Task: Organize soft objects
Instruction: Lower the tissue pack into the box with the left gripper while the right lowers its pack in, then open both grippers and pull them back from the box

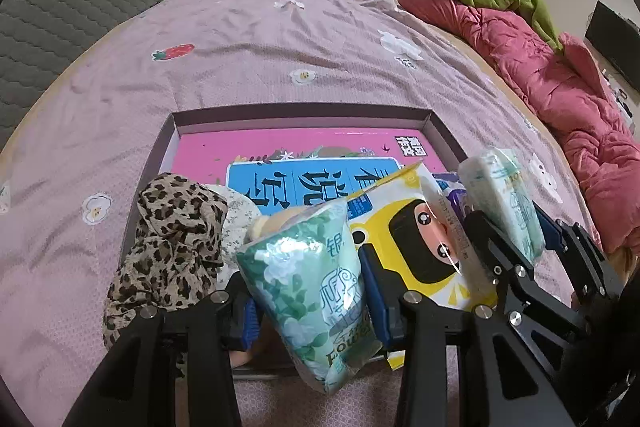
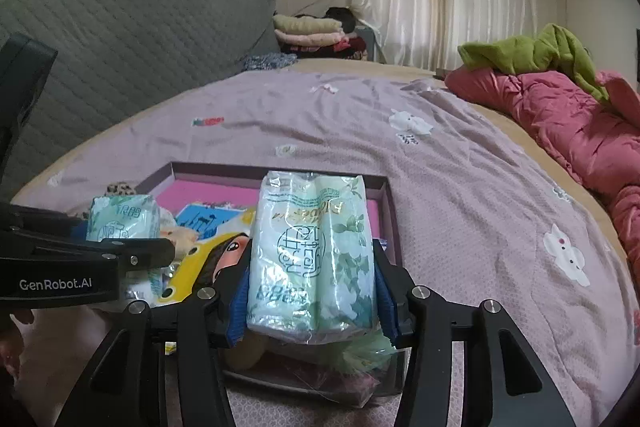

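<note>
We see two tissue packs, each clamped in a claw above the box. In the left wrist view, the green floral tissue pack [image 1: 312,291] sits at the lower centre of the frame, squeezed between the blue pads of the left gripper [image 1: 310,297]; its top leans toward the upper right and its bottom end sticks out below the jaws. So we read the left claw as closed on this pack, at a middling width.

In the right wrist view, the second tissue pack [image 2: 314,255] stands nearly upright in the lower centre, pinched at its lower half between the blue pads of the right gripper [image 2: 312,293]. Its upper half rises clear above the fingers. The right claw holds it firmly.

In the left wrist view we also find the right gripper at the right edge, with its pack tilted above it. In the right wrist view the left gripper [image 2: 120,227] enters from the left edge with its pack.

Under and behind both packs lies the shallow box [image 1: 304,119], its pink floor partly covered by a blue printed card [image 1: 304,179]. A yellow cartoon pack [image 1: 420,239] lies between the two claws. A leopard-print cloth [image 1: 172,243] drapes over the box's left rim. The box rests on a lilac bedspread [image 1: 280,47]; a pink quilt [image 1: 560,75] fills the right.
</note>
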{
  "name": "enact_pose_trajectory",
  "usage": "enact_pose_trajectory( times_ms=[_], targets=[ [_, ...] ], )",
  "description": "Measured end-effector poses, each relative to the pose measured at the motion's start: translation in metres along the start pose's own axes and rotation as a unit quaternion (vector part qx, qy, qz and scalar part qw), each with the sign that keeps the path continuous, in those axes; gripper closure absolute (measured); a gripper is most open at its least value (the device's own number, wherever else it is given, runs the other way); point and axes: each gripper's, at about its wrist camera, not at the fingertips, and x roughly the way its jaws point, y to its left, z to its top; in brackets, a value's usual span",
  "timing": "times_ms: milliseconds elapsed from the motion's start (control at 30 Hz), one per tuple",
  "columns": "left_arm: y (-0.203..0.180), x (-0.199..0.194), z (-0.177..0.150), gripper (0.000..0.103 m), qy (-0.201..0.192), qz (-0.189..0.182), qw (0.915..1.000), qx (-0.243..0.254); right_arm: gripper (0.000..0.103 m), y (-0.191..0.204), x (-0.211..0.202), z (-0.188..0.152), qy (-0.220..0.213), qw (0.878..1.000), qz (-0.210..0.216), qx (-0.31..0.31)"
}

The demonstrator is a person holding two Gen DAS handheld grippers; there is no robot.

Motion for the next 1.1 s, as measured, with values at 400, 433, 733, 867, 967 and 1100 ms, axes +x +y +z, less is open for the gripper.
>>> enact_pose_trajectory(
  times_ms=[400, 433, 733, 867, 967, 1100],
  targets=[
    [0.001, 0.003, 0.0, 0.059, 0.0, 0.003, 1.0, -0.003, 0.049, -0.001, -0.001, 0.0, -0.005, 1.0, 0.007, 0.005],
    [0.001, 0.003, 0.0, 0.059, 0.0, 0.003, 1.0, -0.003, 0.049, -0.001, -0.002, -0.001, -0.007, 1.0, 0.009, 0.006],
    [0.003, 0.007, 0.001, 0.056, 0.004, 0.012, 0.9999, -0.002, 0.031, 0.003, -0.015, 0.001, -0.032, 0.999, 0.021, 0.003],
    [0.004, 0.007, 0.001, 0.052, 0.002, 0.015, 0.9999, -0.006, 0.03, 0.002, -0.024, 0.004, -0.051, 0.999, 0.017, 0.002],
    [0.004, 0.006, 0.0, 0.048, -0.001, 0.02, 0.9998, -0.001, 0.03, 0.0, -0.032, 0.005, -0.061, 0.998, 0.017, 0.003],
    [0.004, 0.001, -0.001, 0.041, -0.013, 0.035, 0.9993, 0.001, 0.03, 0.0, -0.041, 0.006, -0.068, 0.998, 0.017, 0.002]
  ],
)
